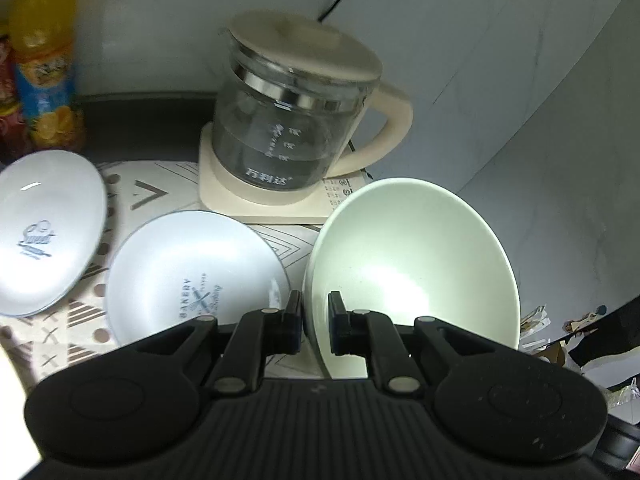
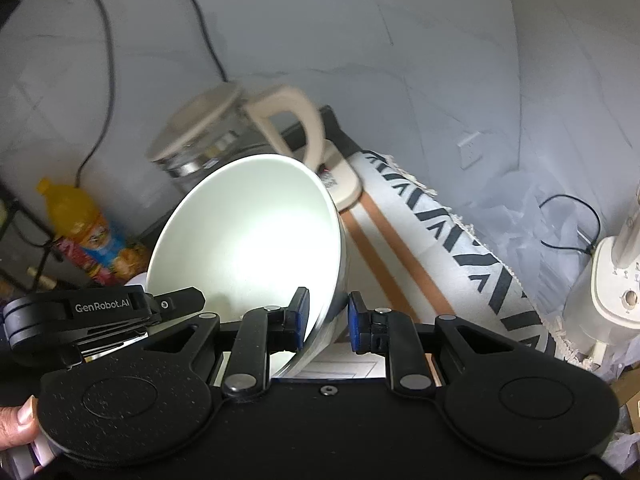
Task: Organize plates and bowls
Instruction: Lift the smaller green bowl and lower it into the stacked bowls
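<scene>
Both grippers, left [image 1: 315, 322] and right [image 2: 328, 320], clamped one bowl's [image 1: 412, 264] rim; plates [image 1: 192, 276] read "BAKERY" and "Sweet"; "GenRobot.AI" marked the left gripper.

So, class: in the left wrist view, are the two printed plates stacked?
No: the Sweet plate and Bakery plate lie side by side.

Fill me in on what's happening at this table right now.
A person holds a gripper in each hand, and both are on the same pale green bowl. The left gripper has its jaws astride one side of the rim, the right gripper the other; the bowl is tilted. Two white plates lie side by side on the patterned tablecloth, not yet stacked. A glass kettle stands behind them.
</scene>
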Tool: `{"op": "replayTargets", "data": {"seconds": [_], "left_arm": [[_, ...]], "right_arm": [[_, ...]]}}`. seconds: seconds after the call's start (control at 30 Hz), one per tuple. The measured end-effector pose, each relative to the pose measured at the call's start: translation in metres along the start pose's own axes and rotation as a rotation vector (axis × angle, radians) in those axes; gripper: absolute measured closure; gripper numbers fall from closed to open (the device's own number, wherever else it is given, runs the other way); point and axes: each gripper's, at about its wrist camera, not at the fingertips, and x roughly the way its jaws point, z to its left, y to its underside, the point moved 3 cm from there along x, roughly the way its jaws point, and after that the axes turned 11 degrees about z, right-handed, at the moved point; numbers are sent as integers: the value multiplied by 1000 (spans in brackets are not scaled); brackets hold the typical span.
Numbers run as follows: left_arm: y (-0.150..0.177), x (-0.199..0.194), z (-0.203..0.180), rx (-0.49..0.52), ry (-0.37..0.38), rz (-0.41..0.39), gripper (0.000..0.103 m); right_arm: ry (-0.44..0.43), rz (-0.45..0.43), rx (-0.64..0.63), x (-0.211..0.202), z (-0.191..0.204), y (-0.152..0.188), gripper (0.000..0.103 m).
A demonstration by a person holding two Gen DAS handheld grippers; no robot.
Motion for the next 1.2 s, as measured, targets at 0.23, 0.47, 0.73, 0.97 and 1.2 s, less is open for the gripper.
{"op": "replayTargets", "data": {"seconds": [0.23, 0.47, 0.73, 0.97, 1.2], "left_arm": [[22, -35, 9, -32, -8, -39, 92], [46, -60, 24, -72, -20, -55, 92], [75, -76, 41, -106, -52, -52, 92], [100, -76, 57, -135, -80, -16, 92], [117, -77, 71, -159, -96, 9, 92]], "right_arm": [[-33, -6, -48, -20, 17, 20, 83], [-57, 15, -86, -30, 33, 43, 83], [-70, 54, -111, -31, 45, 71, 83], [-75, 112, -121, -23, 50, 95, 82], [-79, 157, -138, -15, 54, 112, 81]]}}
